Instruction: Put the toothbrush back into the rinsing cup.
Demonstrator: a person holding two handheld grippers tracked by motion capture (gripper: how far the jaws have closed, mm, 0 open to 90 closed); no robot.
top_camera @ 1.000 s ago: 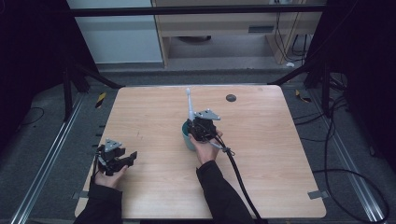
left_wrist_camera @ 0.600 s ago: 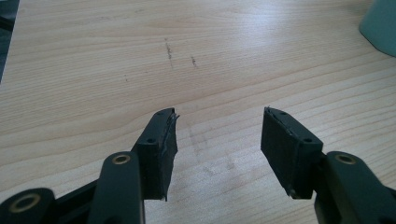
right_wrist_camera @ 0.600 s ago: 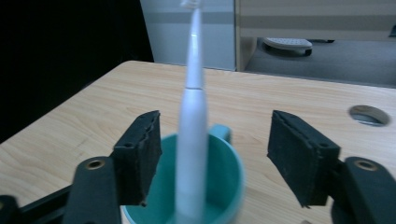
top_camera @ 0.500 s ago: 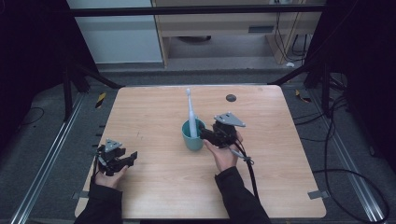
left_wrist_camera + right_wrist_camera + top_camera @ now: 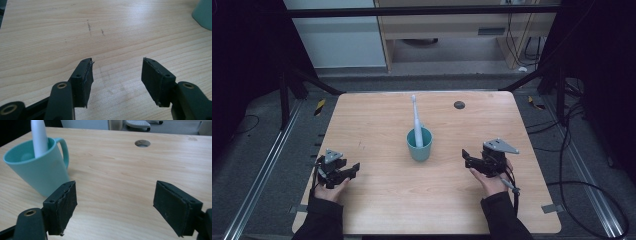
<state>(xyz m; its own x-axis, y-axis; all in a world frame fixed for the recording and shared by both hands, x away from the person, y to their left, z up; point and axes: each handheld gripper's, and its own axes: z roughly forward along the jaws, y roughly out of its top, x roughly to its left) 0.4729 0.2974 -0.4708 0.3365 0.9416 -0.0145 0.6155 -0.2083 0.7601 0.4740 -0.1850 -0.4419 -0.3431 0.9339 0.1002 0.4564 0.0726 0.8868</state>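
A teal mug point(image 5: 419, 144) point(image 5: 37, 167) stands near the middle of the wooden table point(image 5: 377, 195), with a white toothbrush point(image 5: 416, 120) point(image 5: 39, 137) upright inside it. To the mug's right my right gripper point(image 5: 466, 156) point(image 5: 115, 207) rests open, its jaws wide apart and empty, pointing toward the mug. Near the table's front left my left gripper point(image 5: 353, 169) point(image 5: 117, 77) is open too, with nothing between its jaws. A corner of the mug point(image 5: 203, 12) shows at the top right of the left gripper view.
A round cable hole point(image 5: 459, 105) point(image 5: 142, 143) sits in the table's far right part. A black cable point(image 5: 532, 200) trails from the right gripper over the table's right front. Dark floor, metal rails and a cabinet surround the table.
The right gripper has let go near the mug and drawn back to the right and toward the front, ending open. The mug with the toothbrush stays put. The left gripper has not moved.
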